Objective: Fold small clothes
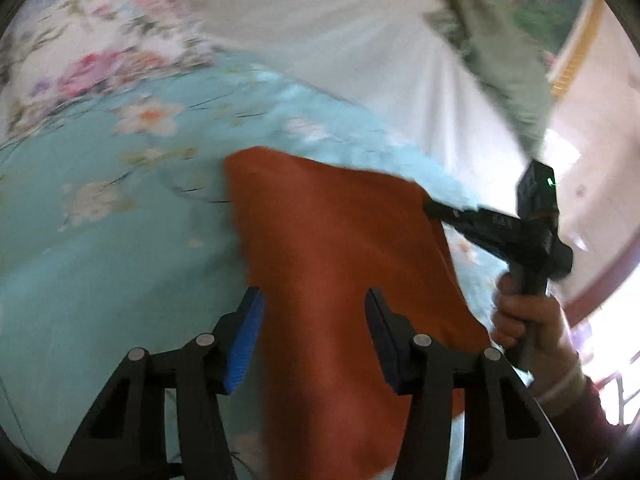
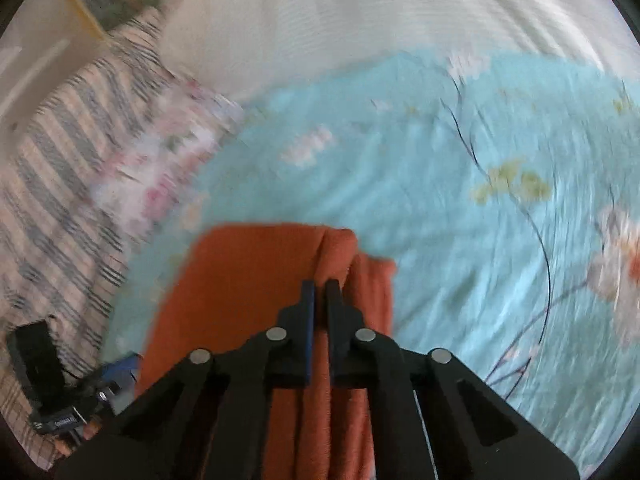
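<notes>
An orange-red cloth (image 1: 340, 248) hangs over a light blue floral bedsheet (image 1: 100, 240). My left gripper (image 1: 314, 300) is open, its blue-padded fingers (image 1: 248, 332) standing either side of the cloth's lower part. My right gripper (image 2: 320, 286) is shut on a bunched fold of the cloth (image 2: 248, 280) and holds it up. In the left wrist view the right gripper (image 1: 430, 205) pinches the cloth's far right corner, with the person's hand (image 1: 524, 320) on its handle. Both views are blurred.
The bedsheet (image 2: 440, 200) spreads ahead, with white bedding (image 2: 360, 12) beyond it. A striped blanket (image 2: 60, 168) lies at the left in the right wrist view. A green patterned cloth (image 1: 500, 52) lies at the upper right in the left wrist view.
</notes>
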Demonstrator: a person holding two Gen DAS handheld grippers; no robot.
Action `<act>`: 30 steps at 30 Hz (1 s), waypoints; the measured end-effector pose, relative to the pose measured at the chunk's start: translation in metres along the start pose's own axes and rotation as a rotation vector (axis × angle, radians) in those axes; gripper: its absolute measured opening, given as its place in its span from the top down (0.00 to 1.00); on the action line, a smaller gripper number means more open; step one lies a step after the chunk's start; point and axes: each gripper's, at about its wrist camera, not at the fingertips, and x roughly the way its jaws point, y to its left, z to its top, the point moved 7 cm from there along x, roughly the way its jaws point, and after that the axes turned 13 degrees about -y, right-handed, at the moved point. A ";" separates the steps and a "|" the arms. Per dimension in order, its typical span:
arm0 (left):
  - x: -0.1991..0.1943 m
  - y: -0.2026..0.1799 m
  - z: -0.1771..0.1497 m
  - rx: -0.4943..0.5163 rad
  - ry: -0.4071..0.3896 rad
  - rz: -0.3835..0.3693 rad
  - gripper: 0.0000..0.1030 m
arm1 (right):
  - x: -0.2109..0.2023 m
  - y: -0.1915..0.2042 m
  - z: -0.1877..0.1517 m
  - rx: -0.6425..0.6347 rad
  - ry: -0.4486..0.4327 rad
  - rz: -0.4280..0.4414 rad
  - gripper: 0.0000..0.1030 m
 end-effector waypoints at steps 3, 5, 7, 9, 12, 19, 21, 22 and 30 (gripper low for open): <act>0.000 -0.017 -0.006 0.046 0.018 -0.060 0.53 | -0.027 -0.001 0.009 -0.001 -0.081 -0.004 0.95; 0.011 -0.024 -0.018 0.074 0.058 -0.052 0.53 | -0.022 -0.016 0.000 0.016 -0.054 -0.041 0.95; 0.020 -0.026 -0.027 0.090 0.090 -0.035 0.53 | -0.005 -0.030 -0.014 0.038 0.009 -0.072 0.95; 0.024 -0.027 -0.029 0.098 0.105 -0.021 0.53 | 0.007 -0.038 -0.026 0.043 0.068 -0.105 0.92; 0.022 -0.025 -0.013 0.082 0.090 -0.031 0.53 | -0.011 -0.029 -0.016 0.075 0.026 -0.111 0.92; 0.076 0.006 0.015 0.013 0.171 0.091 0.65 | 0.004 0.037 -0.021 0.043 0.096 0.039 0.92; 0.089 0.016 0.010 0.014 0.191 0.128 0.76 | 0.028 0.018 -0.037 0.027 0.143 -0.075 0.95; 0.091 0.018 0.009 0.014 0.188 0.120 0.76 | 0.036 0.006 -0.044 0.039 0.164 -0.107 1.00; 0.058 0.012 0.006 -0.016 0.152 0.075 0.77 | 0.028 -0.008 -0.049 0.081 0.126 -0.084 0.99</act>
